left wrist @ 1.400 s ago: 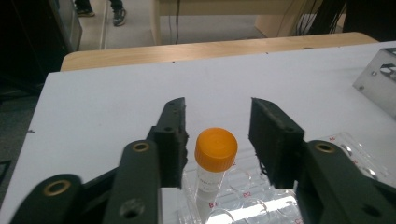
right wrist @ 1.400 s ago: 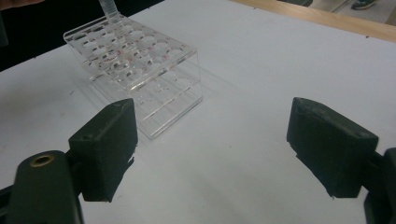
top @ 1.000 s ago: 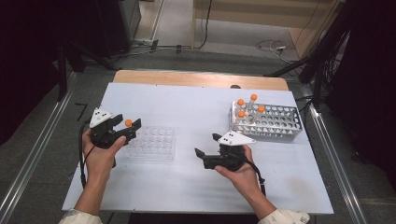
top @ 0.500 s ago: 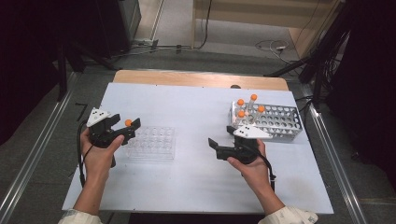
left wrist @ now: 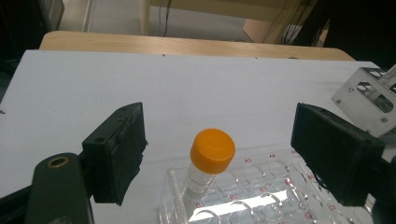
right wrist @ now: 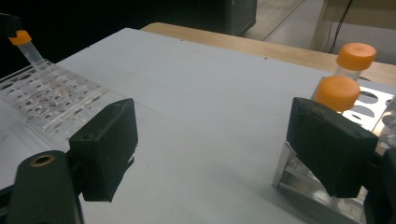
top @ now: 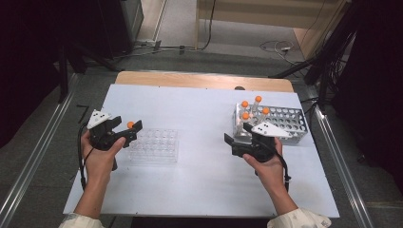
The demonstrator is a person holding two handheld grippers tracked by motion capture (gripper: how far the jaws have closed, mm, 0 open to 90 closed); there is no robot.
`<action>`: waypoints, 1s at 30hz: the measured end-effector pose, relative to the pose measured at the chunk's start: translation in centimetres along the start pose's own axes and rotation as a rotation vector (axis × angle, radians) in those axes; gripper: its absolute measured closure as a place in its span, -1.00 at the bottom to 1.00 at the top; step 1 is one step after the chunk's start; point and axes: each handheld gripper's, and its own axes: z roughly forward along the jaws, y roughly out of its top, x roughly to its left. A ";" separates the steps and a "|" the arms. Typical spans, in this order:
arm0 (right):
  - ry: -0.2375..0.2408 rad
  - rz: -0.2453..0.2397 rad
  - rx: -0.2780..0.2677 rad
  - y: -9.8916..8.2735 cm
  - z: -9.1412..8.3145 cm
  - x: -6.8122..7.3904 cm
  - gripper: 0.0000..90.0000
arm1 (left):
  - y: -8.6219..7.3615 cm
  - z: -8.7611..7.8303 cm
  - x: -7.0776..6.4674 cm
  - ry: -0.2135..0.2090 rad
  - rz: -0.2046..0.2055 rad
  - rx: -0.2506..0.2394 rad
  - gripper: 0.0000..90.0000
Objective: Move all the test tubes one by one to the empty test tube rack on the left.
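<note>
A clear tube with an orange cap [left wrist: 211, 154] stands in the near left corner hole of a clear plastic rack [top: 154, 145]. My left gripper [top: 128, 129] straddles that tube; its jaws have just been opening, and both pads now stand well clear of the cap. My right gripper [top: 237, 133] is open with nothing between its jaws, right at the near left corner of a metal rack [top: 285, 118]. That rack holds several orange-capped tubes [top: 258, 99]. In the right gripper view two of those caps [right wrist: 337, 92] show just behind the right jaw.
The white table top [top: 199, 104] lies bare between the two racks. A wooden strip [top: 190, 78] runs along the far edge. Metal rails [top: 43, 137] flank the table on the floor. Cables trail from both grippers toward the person.
My right gripper has moved to the right and a little farther away, up to the metal rack's corner. The left hand has stayed at the clear rack with the tube between its jaws.
</note>
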 end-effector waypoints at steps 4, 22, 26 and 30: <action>-0.020 0.009 -0.009 0.1 -0.4 -0.7 -0.67 | 0.0 -0.1 0.1 0.008 -0.007 -0.006 -0.58; -0.098 0.045 -0.025 0.1 -1.3 -3.8 -0.66 | 0.0 -0.1 0.2 0.014 -0.006 -0.005 -0.58; -0.128 0.048 -0.024 -0.1 -1.3 -4.4 -0.66 | 0.0 -0.1 0.2 0.015 -0.006 -0.007 -0.58; -0.149 0.061 -0.028 -0.2 -1.4 -5.0 -0.66 | 0.0 -0.1 0.2 0.017 -0.006 -0.008 -0.58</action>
